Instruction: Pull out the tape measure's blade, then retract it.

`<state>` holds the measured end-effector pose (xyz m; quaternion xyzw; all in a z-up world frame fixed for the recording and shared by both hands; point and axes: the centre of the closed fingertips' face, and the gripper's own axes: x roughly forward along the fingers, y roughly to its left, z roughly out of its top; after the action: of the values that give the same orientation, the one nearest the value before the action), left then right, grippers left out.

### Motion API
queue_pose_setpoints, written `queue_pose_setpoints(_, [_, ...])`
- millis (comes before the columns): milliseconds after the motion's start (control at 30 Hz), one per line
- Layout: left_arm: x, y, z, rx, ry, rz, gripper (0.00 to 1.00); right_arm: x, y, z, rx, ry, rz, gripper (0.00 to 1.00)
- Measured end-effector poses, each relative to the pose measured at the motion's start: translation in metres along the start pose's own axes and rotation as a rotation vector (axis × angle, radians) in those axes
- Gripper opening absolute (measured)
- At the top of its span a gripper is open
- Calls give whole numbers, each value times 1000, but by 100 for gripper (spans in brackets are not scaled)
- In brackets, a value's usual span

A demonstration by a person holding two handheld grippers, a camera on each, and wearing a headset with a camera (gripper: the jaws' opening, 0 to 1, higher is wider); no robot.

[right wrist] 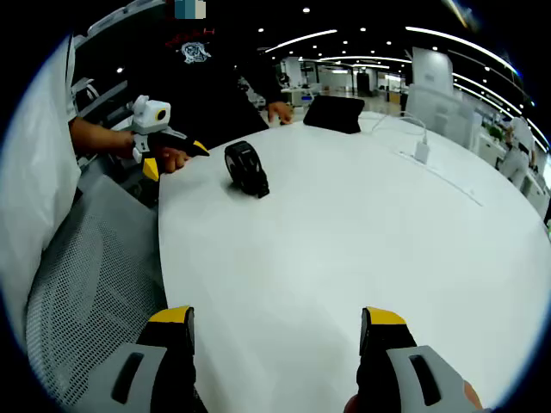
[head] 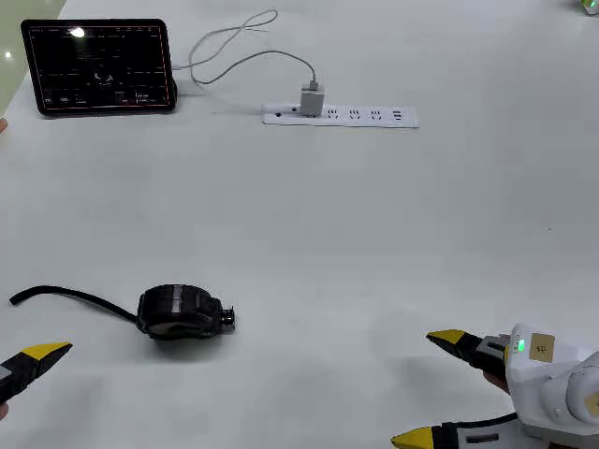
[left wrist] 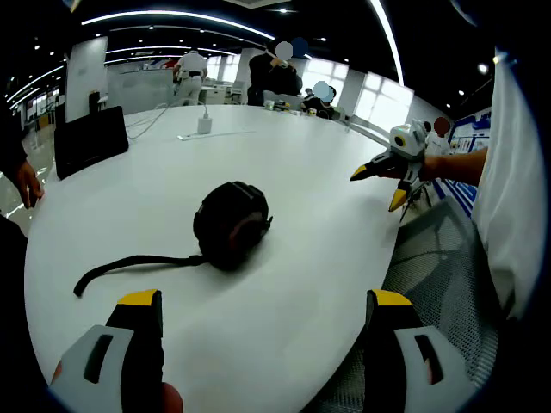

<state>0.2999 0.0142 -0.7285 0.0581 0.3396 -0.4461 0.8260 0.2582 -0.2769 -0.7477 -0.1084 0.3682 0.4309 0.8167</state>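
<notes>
A black tape measure (head: 180, 311) lies on the white table (head: 309, 215), its black wrist strap (head: 65, 296) trailing left. Its blade tip pokes out at the right side, pulled in. In the left gripper view the tape measure (left wrist: 231, 224) sits ahead of my open left gripper (left wrist: 263, 310), well apart from it. My left gripper (head: 37, 360) reaches in at the lower left of the head view. My right gripper (head: 440, 388) stands open at the lower right, far from the tape measure (right wrist: 246, 167). In its own view the right gripper (right wrist: 275, 331) holds nothing.
A dark tablet (head: 99, 66) stands at the back left. A white power strip (head: 339, 115) with a plugged charger (head: 312, 98) and white cable (head: 234, 47) lies at the back centre. A mesh chair (right wrist: 95, 275) sits beside the table edge.
</notes>
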Motion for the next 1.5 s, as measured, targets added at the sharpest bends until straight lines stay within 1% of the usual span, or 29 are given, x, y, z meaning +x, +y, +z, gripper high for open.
queue_pose_setpoints(400, [0, -1, -1, -4, 2, -2, 96, 0, 0, -1, -1, 1, -1, 77])
queue_pose_setpoints(500, [0, -1, -1, -5, 7, -2, 96, 0, -1, 0, -4, -5, -5, 78])
queue_pose_setpoints(700, [0, 2, 2, -1, -1, 3, 96, 1, -2, 2, -3, -10, -3, 78])
queue_pose_setpoints(900, [2, 3, 3, 13, 5, -2, 95, 3, -4, 4, -4, -12, -2, 78])
queue_pose_setpoints(1200, [6, 6, 6, 25, 12, -13, 95, 9, -7, 7, -17, -12, -1, 79])
queue_pose_setpoints(1500, [11, 12, 11, 52, 21, -24, 95, 18, -9, 15, -35, -15, 18, 79])
